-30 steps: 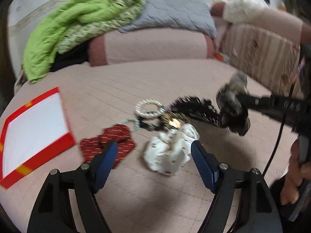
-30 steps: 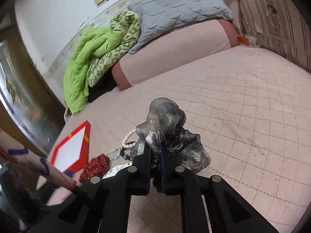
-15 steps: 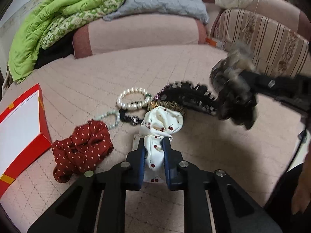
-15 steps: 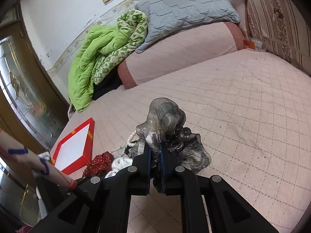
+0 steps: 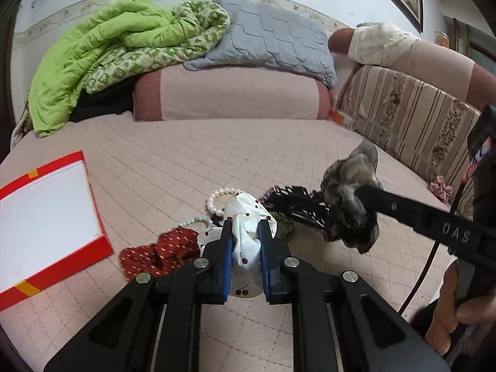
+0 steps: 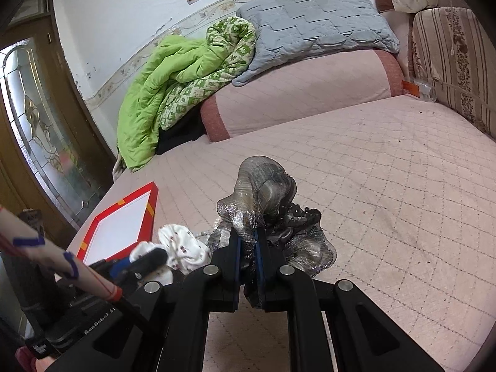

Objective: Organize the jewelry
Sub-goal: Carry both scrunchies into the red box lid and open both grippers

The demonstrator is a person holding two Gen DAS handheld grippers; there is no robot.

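At nine o'clock in my left view the red box (image 5: 46, 217) lies open on the bed (image 5: 217, 155); I think it is where the pieces should go. Next, at about seven o'clock, is the red scrunchie (image 5: 158, 252), with the pearl bracelet (image 5: 217, 200) just behind it. In the middle, my left gripper (image 5: 245, 257) has just been closing, and its fingers are now clamped on the white scrunchie (image 5: 245, 232), so I can carry it away. Behind it lies the black hair clip (image 5: 297, 204). At three o'clock my right gripper (image 6: 248, 260) has its fingers tight together on the grey scrunchie (image 6: 263, 186), holding it clear of the bed.
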